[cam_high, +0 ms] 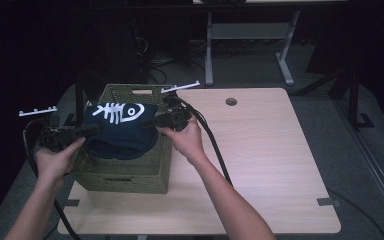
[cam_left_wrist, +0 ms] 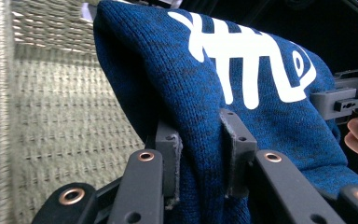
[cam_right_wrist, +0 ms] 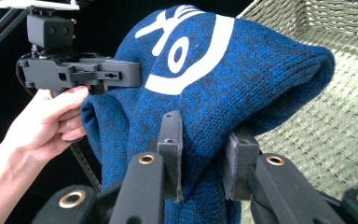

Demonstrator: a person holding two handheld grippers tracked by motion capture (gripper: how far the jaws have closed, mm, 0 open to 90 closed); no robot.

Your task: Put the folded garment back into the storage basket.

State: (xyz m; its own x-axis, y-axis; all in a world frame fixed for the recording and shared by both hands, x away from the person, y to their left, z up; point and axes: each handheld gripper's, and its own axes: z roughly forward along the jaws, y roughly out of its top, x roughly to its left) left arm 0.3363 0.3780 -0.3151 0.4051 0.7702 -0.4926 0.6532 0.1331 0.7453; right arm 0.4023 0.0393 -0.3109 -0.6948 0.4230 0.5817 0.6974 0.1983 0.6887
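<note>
The blue knit sweater is being held stretched crosswise over the green woven basket on the counter, left tongs and right tongs each clamped on an opposite edge, basket lying directly below.

- Left gripper: black body, matte finish; two flat black arms carrying copper-ringed rivets and small dark screw holes.
- Left gripper's pads: dark grey blocks, edges frayed, one small screw in each.
- Right gripper: same black build — copper-ringed rivets along its arms, grey pads.
- Thick black cable trailing from the right gripper.
- White toothed bar above the left gripper; a matching white bar above the right.
- Person's forearms: bare, no sleeves.
</note>
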